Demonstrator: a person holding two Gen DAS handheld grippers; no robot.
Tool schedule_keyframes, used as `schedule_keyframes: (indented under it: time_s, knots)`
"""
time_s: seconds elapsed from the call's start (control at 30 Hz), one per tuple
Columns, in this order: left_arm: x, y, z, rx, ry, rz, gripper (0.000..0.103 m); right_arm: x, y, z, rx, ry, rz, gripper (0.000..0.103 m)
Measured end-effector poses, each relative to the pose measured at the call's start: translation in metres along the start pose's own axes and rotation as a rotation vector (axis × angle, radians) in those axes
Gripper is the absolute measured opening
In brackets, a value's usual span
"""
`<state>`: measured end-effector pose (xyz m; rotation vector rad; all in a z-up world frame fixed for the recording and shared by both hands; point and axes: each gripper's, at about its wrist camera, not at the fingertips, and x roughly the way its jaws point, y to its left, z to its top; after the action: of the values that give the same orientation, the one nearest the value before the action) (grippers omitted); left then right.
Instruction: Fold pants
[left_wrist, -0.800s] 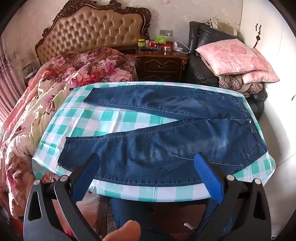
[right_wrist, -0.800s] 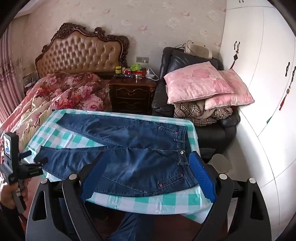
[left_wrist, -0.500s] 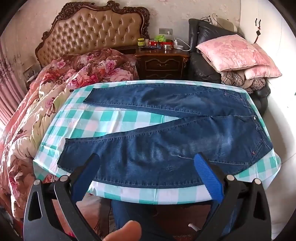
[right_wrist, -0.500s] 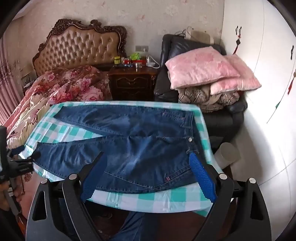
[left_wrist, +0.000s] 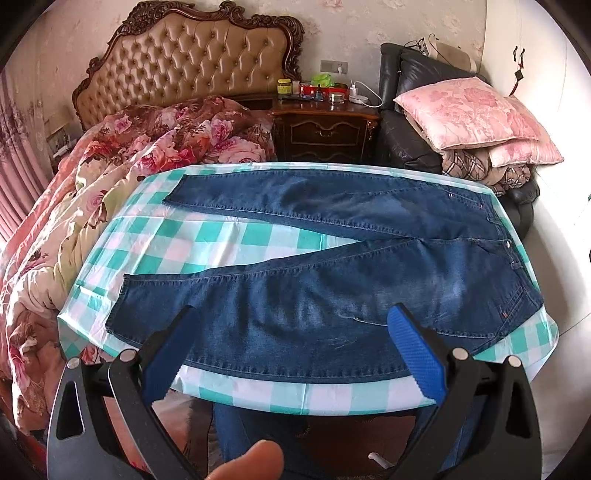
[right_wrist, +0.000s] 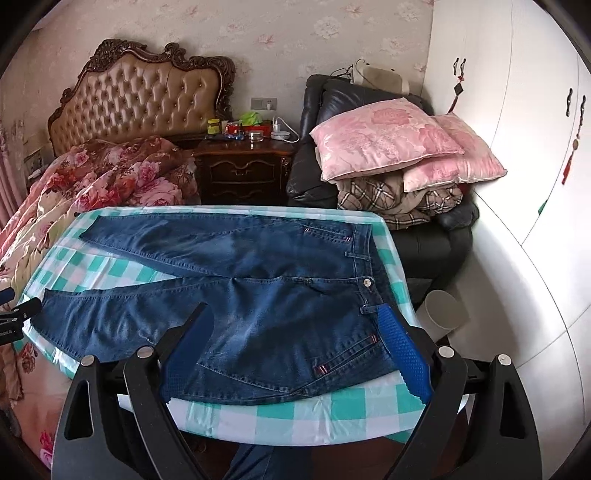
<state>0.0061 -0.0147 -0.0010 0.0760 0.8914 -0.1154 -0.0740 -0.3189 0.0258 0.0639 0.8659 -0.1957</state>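
Note:
Dark blue jeans (left_wrist: 332, 280) lie flat on a table with a green and white checked cloth (left_wrist: 207, 243). The legs spread apart to the left and the waist is at the right. They also show in the right wrist view (right_wrist: 258, 295). My left gripper (left_wrist: 291, 332) is open and empty above the near leg. My right gripper (right_wrist: 295, 328) is open and empty above the hip and pocket near the waist. Part of the left gripper (right_wrist: 14, 317) shows at the left edge of the right wrist view, by the near leg's hem.
A bed with a floral quilt (left_wrist: 110, 166) stands left of the table. A dark nightstand (left_wrist: 325, 125) with small items is behind it. A black armchair with pink pillows (right_wrist: 388, 147) stands at the back right. White wardrobe doors (right_wrist: 517, 129) line the right. A white cylinder (right_wrist: 443, 310) stands on the floor.
Both grippers have moved in closer over the jeans and table. Both stay open and nothing is held. The jeans have not moved.

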Motion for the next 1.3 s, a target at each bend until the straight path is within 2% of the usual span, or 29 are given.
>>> schedule_keyframes:
  time_s: [0.07, 0.1, 0.13, 0.23, 0.4, 0.63, 1.0, 1.13, 1.2, 1.3]
  knots:
    - [0.001, 0.000, 0.000, 0.001, -0.002, -0.001, 0.102, -0.001, 0.001, 0.001, 0.000, -0.003, -0.006, 0.088]
    - [0.002, 0.000, 0.000, 0.001, 0.000, -0.003, 0.102, -0.001, -0.003, 0.009, -0.002, -0.068, -0.015, 0.088]
    - [0.001, -0.001, -0.001, 0.002, 0.000, -0.004, 0.102, -0.004, -0.005, 0.013, -0.023, -0.092, -0.041, 0.088]
    - [-0.001, -0.002, 0.000, 0.010, -0.004, -0.002, 0.102, -0.006, -0.006, 0.013, -0.039, -0.093, -0.053, 0.088]
    - [-0.001, -0.003, 0.001, 0.010, -0.008, 0.001, 0.102, -0.007, -0.004, 0.009, -0.033, -0.022, -0.050, 0.088]
    - [-0.002, -0.004, 0.002, 0.013, -0.006, 0.002, 0.102, -0.006, -0.004, 0.007, -0.028, -0.006, -0.043, 0.088]
    - [-0.002, -0.003, 0.002, 0.008, -0.004, 0.003, 0.102, -0.004, -0.004, 0.007, -0.002, -0.033, -0.022, 0.088]
    - [0.000, -0.002, 0.002, 0.004, -0.001, -0.001, 0.102, 0.007, -0.009, 0.011, 0.018, -0.048, -0.009, 0.088]
    - [0.003, 0.000, 0.004, -0.017, -0.002, -0.027, 0.102, 0.016, -0.012, 0.013, 0.026, -0.033, -0.004, 0.088]
    - [0.009, 0.005, 0.006, -0.034, -0.048, -0.062, 0.102, 0.041, -0.023, 0.022, 0.057, -0.019, 0.018, 0.088]
